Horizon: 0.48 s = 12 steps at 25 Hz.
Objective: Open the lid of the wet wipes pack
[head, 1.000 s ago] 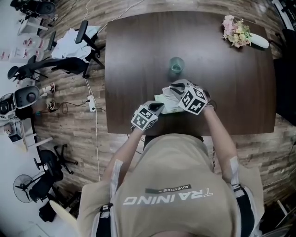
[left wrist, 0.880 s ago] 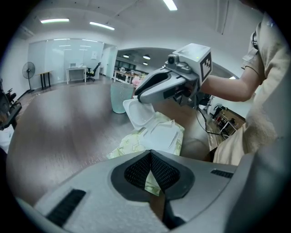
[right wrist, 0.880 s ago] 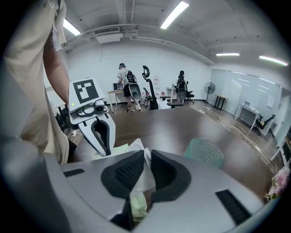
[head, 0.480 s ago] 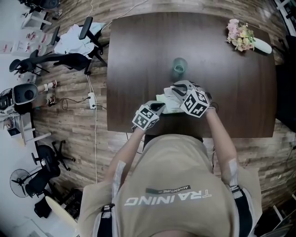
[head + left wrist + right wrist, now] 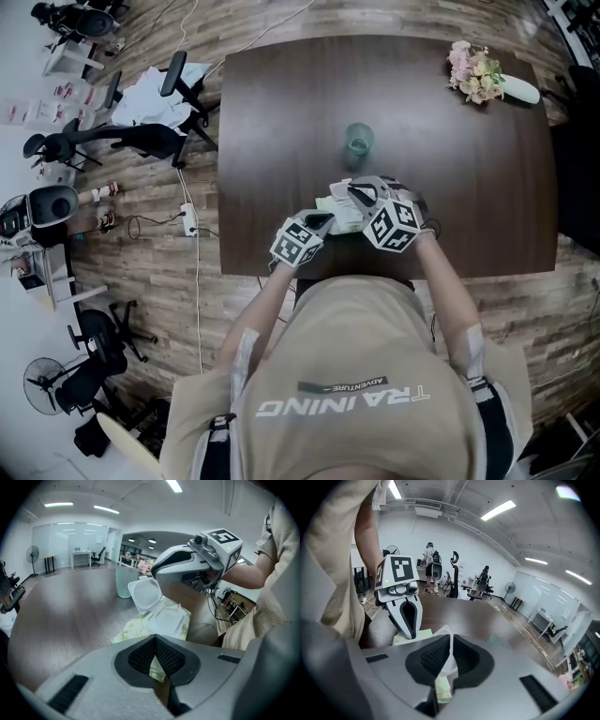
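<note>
Lifting the lid (image 5: 144, 594): my right gripper (image 5: 450, 643), jaws just closing tighter, pinches it raised; my left gripper (image 5: 154, 643) clamps the pack (image 5: 124, 633) on the table (image 5: 281, 122). Next, I judge, it needs swinging fully back.

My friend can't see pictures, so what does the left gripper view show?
The left gripper pinches a corner of the pale green wet wipes pack on the dark table. The right gripper, whose jaws have just been closing, holds the white lid tipped up and open. A clear cup stands behind.
</note>
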### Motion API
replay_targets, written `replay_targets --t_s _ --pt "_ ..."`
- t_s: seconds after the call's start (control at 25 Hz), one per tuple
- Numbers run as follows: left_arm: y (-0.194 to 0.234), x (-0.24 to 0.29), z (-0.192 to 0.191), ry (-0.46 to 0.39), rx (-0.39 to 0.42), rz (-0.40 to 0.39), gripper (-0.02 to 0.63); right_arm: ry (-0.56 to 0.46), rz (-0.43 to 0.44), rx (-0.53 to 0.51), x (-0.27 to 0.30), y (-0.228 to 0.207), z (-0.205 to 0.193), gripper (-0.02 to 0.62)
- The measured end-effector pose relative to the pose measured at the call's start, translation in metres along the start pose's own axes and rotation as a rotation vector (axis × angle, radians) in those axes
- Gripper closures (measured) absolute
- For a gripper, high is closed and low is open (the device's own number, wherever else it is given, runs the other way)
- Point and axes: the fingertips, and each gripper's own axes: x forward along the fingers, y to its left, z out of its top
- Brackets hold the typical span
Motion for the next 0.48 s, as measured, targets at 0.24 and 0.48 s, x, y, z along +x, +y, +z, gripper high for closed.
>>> replay_targets --t_s 0.24,0.48 --pt "-0.001 0.002 0.001 -0.001 -0.004 -0.003 0.597 0.048 0.003 -0.009 0.008 0.006 -0.009 0.581" --pt "0.0 0.002 0.002 0.001 -0.001 -0.003 0.597 0.072 0.011 0.009 0.015 0.007 -0.019 0.581"
